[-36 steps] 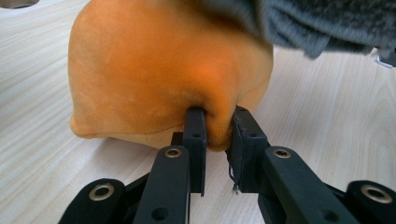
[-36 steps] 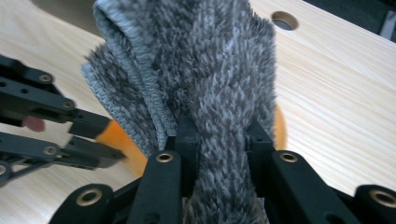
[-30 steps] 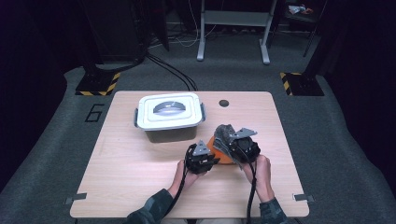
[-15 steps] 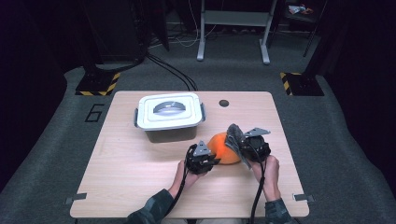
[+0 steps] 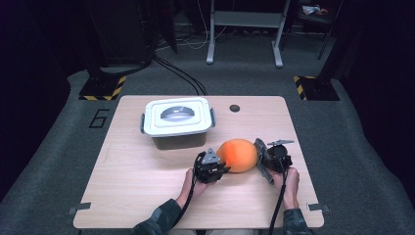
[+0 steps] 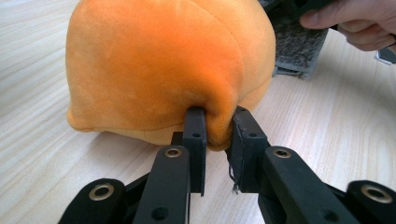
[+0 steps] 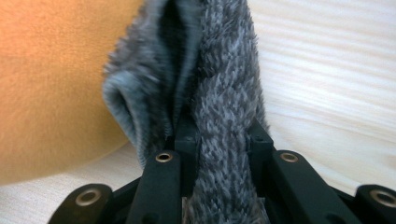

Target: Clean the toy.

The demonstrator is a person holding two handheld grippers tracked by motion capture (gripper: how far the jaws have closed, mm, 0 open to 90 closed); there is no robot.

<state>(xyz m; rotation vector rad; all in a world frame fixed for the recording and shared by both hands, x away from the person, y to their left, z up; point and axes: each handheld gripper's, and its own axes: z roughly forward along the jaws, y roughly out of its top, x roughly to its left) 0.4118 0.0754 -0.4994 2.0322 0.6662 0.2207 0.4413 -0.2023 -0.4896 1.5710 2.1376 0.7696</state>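
Pinch on that orange plush looks thin: your left gripper clamps one fold, right gripper clamps grey fur, so tugging could slip either.

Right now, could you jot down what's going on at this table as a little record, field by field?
Surface: wooden table
Soft toy: orange plush, lying on the table between the two grippers
Left gripper: shut, pinching a fold of the orange plush
Right gripper: shut on a grey fuzzy cloth beside the plush
Container: white lidded box, closed, behind the plush and apart from it
Hands: one hand on each gripper, forearms coming in from the near edge
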